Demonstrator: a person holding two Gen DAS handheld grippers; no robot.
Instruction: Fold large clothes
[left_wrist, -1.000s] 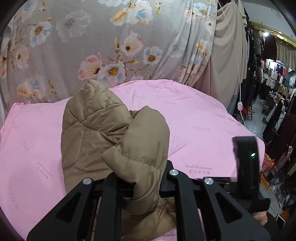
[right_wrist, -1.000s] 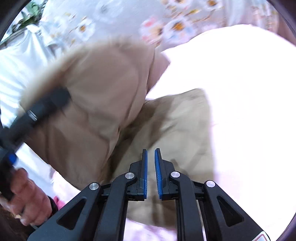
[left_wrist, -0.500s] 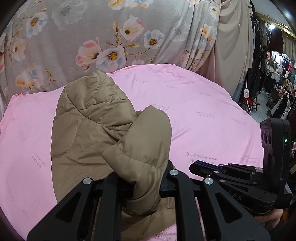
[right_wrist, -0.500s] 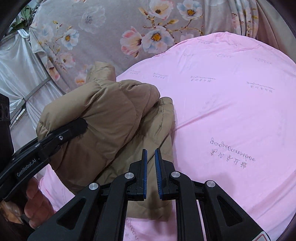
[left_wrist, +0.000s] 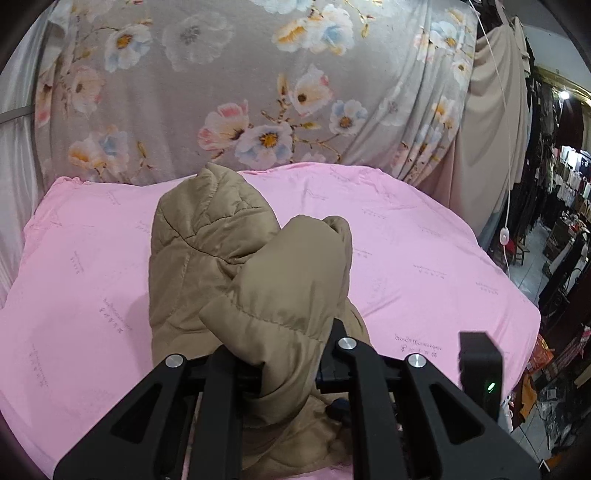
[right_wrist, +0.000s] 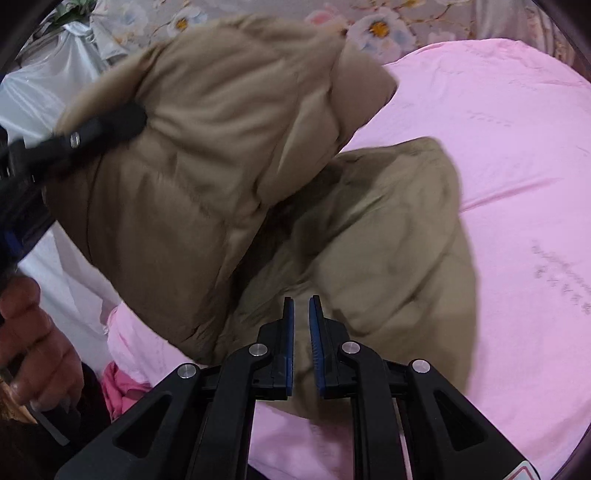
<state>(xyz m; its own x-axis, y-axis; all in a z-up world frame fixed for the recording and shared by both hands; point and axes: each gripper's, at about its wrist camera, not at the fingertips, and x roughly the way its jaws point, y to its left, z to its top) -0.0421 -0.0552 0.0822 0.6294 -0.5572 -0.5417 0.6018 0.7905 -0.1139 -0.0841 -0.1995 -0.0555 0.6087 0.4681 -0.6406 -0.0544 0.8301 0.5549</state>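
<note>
A tan quilted puffer jacket (left_wrist: 221, 273) lies on a pink sheet (left_wrist: 424, 258). My left gripper (left_wrist: 284, 354) is shut on a thick fold of the jacket and holds it raised; the fabric hides its fingertips. In the right wrist view the lifted part of the jacket (right_wrist: 207, 155) hangs from the left gripper (right_wrist: 92, 129) at the upper left, above the part lying flat (right_wrist: 388, 236). My right gripper (right_wrist: 301, 314) is nearly shut and empty, its blue pads a narrow gap apart, just over the jacket's near edge.
A grey floral curtain (left_wrist: 258, 92) hangs behind the bed. Clothes racks and a shop aisle (left_wrist: 554, 221) lie to the right. The right gripper's body (left_wrist: 480, 365) shows at the lower right of the left wrist view. A white cloth (right_wrist: 55, 85) hangs at the left.
My right gripper has swung back towards the jacket's near edge, still empty. My left gripper keeps its hold on the raised fold, and the view has tilted a little.
</note>
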